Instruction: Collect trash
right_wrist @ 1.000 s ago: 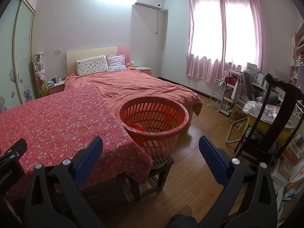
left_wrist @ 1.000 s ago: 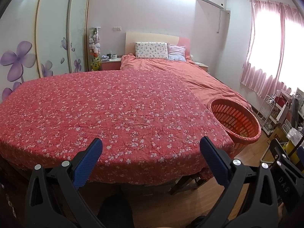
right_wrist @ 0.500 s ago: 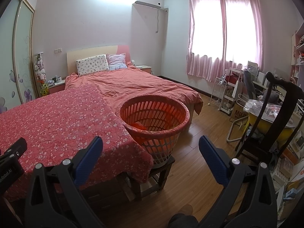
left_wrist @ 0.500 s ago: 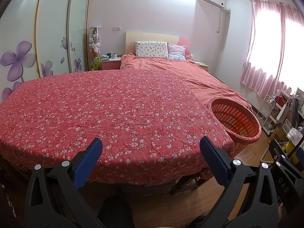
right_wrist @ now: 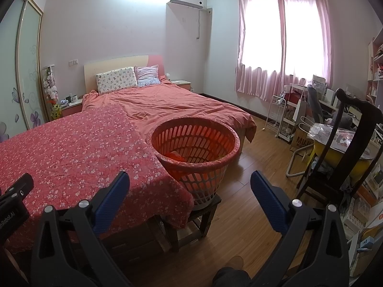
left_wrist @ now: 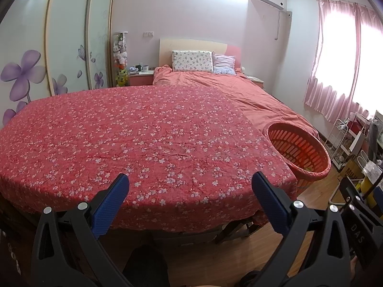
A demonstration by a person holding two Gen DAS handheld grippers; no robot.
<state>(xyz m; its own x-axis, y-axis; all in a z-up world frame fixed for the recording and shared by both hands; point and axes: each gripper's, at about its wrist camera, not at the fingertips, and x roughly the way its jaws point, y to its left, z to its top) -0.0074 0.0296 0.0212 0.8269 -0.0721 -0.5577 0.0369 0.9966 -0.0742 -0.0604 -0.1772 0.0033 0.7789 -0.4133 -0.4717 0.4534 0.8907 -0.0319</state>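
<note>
An orange slatted basket [right_wrist: 196, 143] stands on a low dark stool [right_wrist: 203, 215] at the right end of a table under a red flowered cloth [left_wrist: 143, 138]. In the left wrist view the basket [left_wrist: 299, 153] sits at the right edge. Something orange [right_wrist: 177, 156] lies inside it. I see no loose trash on the cloth. My left gripper [left_wrist: 190, 191] is open and empty, held back from the cloth's near edge. My right gripper [right_wrist: 190, 191] is open and empty too, short of the basket and a little right of it.
Beyond the table lies a bed with a salmon cover [right_wrist: 172, 105] and pillows [left_wrist: 192, 61]. A dark wooden chair [right_wrist: 340, 148], a white trolley [right_wrist: 282, 117] and cluttered shelves line the right side. Bare wooden floor [right_wrist: 253, 167] runs between basket and chair. Wardrobe doors [left_wrist: 69, 43] stand at left.
Both views have drifted only slightly; the basket sits a touch lower and more to the right in the right wrist view. Both grippers stay open and empty.
</note>
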